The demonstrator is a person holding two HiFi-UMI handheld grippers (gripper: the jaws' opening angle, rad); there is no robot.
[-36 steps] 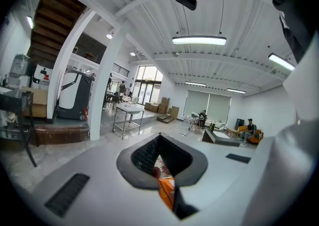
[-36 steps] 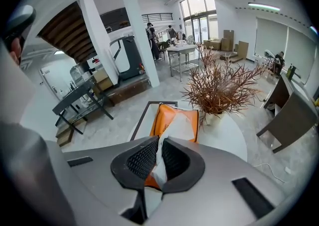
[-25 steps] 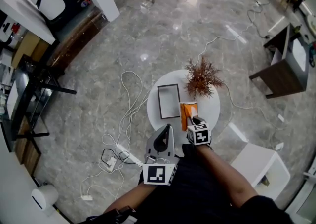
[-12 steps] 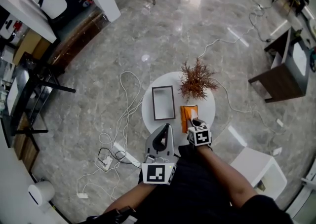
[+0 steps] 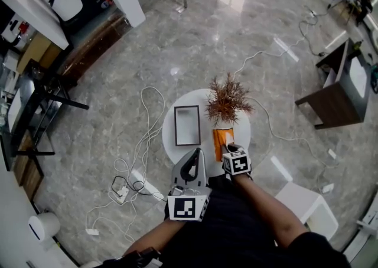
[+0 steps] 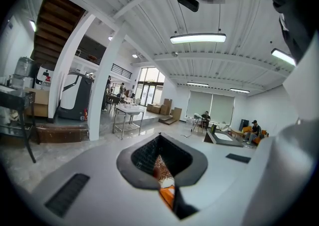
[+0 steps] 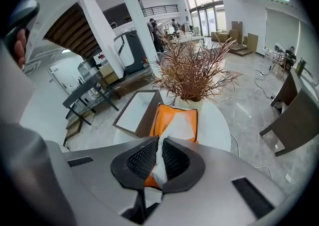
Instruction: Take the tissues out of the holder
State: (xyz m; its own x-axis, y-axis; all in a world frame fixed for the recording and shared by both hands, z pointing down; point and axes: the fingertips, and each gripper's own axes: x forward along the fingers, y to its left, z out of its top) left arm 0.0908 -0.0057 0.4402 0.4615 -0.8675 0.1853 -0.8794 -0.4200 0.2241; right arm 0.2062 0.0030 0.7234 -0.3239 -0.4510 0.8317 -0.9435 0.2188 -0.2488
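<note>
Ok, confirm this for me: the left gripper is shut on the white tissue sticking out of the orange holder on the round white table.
Wrong gripper. The right gripper is shut on the white tissue sticking out of the orange holder on the round white table; the right gripper view shows it pinched there. The left gripper holds nothing.

readable text: none in any view
orange soft tissue holder: dark marks on side, too small to read
white cube, black square marker, lower: pattern only, no letters
same kind of cube, upper: pattern only
</note>
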